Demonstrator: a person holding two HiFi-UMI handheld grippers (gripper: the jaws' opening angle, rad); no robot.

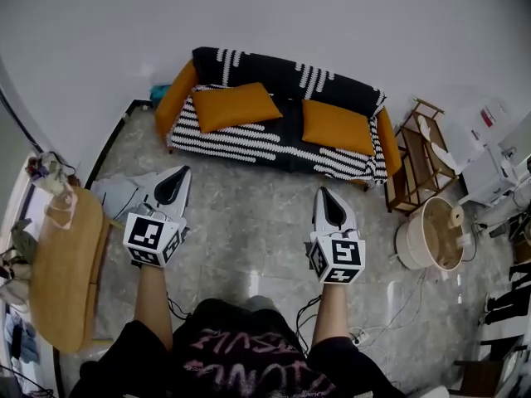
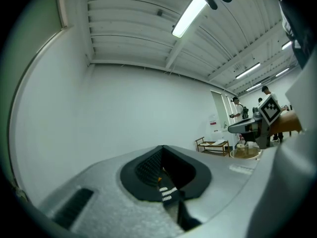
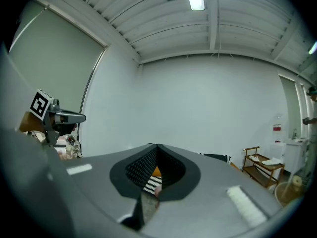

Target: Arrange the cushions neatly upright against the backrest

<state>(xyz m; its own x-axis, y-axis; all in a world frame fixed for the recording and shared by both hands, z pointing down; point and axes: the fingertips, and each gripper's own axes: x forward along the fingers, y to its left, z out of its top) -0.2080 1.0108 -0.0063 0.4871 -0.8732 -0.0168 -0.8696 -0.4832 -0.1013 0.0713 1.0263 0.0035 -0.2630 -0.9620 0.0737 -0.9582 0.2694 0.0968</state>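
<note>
Shirt lettering (image 1: pixel 241 356) unreadable; left tool (image 1: pixel 183 172) and right tool (image 1: pixel 322 192) both pressed together, empty.

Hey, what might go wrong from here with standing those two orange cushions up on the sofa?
1. The left gripper and right gripper are both shut; unless they open first, they would likely only shove the cushions.
2. The left cushion and right cushion lie flat on the seat; soft, they may flop back off the backrest.
3. The rack stands close beside the sofa; a wide swing could knock it.
</note>
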